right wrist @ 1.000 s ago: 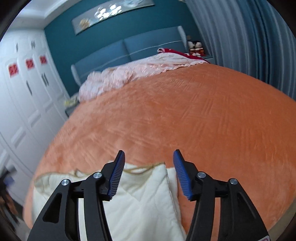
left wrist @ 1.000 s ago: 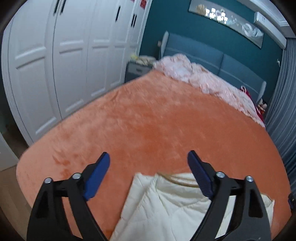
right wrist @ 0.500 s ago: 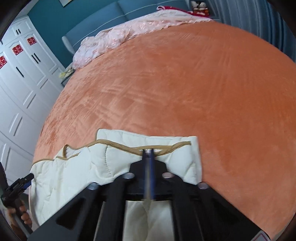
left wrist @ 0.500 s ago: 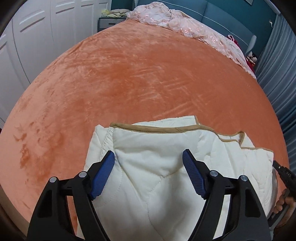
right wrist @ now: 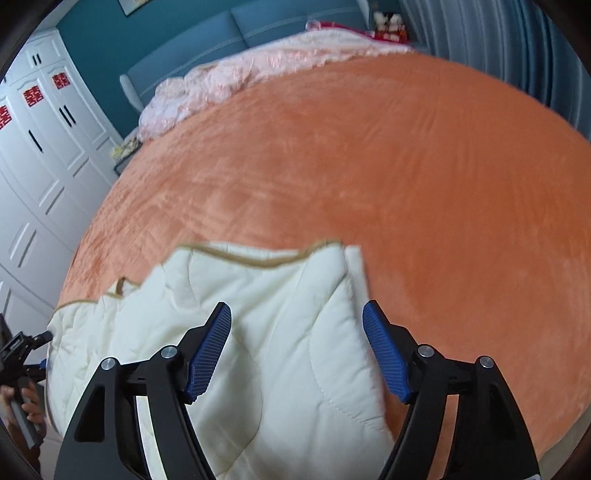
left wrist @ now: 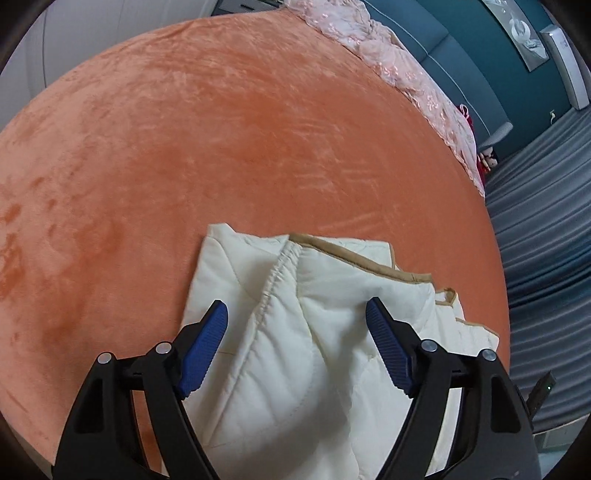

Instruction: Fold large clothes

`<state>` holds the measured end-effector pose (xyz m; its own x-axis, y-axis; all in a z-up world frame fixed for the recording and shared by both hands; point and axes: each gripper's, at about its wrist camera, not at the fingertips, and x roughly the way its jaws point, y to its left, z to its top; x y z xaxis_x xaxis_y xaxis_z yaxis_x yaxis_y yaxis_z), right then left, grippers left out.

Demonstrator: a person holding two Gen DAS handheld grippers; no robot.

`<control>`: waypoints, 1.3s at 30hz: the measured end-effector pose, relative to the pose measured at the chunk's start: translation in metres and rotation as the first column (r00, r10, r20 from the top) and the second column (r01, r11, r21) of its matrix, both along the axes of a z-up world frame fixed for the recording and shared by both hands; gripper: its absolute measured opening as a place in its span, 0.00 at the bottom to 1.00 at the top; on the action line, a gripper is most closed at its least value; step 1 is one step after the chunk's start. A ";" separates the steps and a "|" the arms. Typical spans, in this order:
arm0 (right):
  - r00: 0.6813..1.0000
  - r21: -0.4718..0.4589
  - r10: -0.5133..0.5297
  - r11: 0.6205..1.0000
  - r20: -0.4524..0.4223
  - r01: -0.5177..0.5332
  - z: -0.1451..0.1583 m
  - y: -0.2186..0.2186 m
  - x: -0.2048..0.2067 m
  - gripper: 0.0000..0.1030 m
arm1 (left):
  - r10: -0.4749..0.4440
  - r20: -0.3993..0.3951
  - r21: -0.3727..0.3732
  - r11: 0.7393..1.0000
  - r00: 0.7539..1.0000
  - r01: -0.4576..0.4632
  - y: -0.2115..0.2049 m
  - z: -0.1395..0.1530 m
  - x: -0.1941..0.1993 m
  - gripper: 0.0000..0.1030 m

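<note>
Jacket [left wrist: 295,343], cream and quilted with tan piping along its far edge, lies folded near the close end of a bed covered by an orange blanket [left wrist: 229,147]. Several padded layers overlap, and a gathered seam runs diagonally across the top layer in the left wrist view. The tan trim steps down toward the right in that view and toward the left in the right wrist view, where the jacket [right wrist: 280,332] spreads wider and its left part hangs over the bed's edge.

Left gripper [left wrist: 297,347] hovers above the jacket with its jaws spread wide, holding nothing. Its blue ribbed pads [left wrist: 205,350] sit one over the jacket's left edge and one over the right part of the top layer; whether they touch the fabric cannot be told.

Right gripper [right wrist: 295,350] is also wide open and empty. Its left pad is over the quilted fabric and its right pad sits over the jacket's right border, where cream meets the orange blanket [right wrist: 369,166].

At the far end of the bed a crumpled pink cover [right wrist: 229,81] lies against a blue padded headboard [right wrist: 258,29]. White wardrobe doors [right wrist: 40,155] with red emblems stand to the left in the right wrist view, and grey pleated curtains [left wrist: 546,229] hang along the right in the left wrist view. In the lower left corner of the right wrist view, a hand [right wrist: 31,406] grips a black handle.
</note>
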<state>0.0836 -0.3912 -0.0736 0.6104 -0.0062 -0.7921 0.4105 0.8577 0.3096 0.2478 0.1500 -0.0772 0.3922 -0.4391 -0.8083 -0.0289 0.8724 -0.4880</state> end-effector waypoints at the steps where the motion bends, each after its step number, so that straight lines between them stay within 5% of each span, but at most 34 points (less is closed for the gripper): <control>1: 1.000 0.016 0.002 1.000 -0.012 -0.002 -0.003 0.000 0.003 0.43 | -0.010 0.000 0.007 1.000 1.000 0.010 -0.006 -0.003 0.001 0.53; 2: 1.000 0.023 -0.001 1.000 -0.017 0.002 -0.003 -0.002 0.005 0.17 | -0.010 -0.001 0.027 1.000 1.000 0.010 -0.010 -0.003 0.002 0.31; 5: 0.999 0.030 -0.007 1.000 0.051 0.005 0.013 -0.005 0.012 0.11 | 0.011 0.063 0.052 0.999 0.998 -0.014 -0.016 0.015 0.003 0.14; 10: 0.996 -0.066 0.001 0.998 0.090 0.005 0.032 0.000 0.039 0.10 | 0.028 0.145 0.144 0.988 0.989 -0.049 -0.028 0.037 0.018 0.12; 15: 0.999 -0.082 -0.040 0.996 -0.014 0.039 -0.009 -0.005 0.062 0.10 | 0.008 0.089 0.310 0.950 0.996 -0.036 -0.048 -0.003 0.035 0.13; 23: 0.998 -0.072 -0.036 0.997 -0.053 0.032 -0.051 -0.007 0.064 0.11 | -0.002 0.133 0.361 0.931 0.991 -0.047 -0.053 -0.043 0.031 0.19; 27: 0.998 -0.134 -0.027 0.991 -0.062 0.019 -0.055 0.003 0.068 0.12 | -0.023 0.174 0.432 0.900 0.984 -0.056 -0.066 -0.048 0.028 0.19; 39: 0.997 -0.151 -0.024 0.988 -0.068 0.014 -0.055 0.002 0.069 0.13 | -0.026 0.164 0.442 0.896 0.986 -0.050 -0.065 -0.043 0.034 0.20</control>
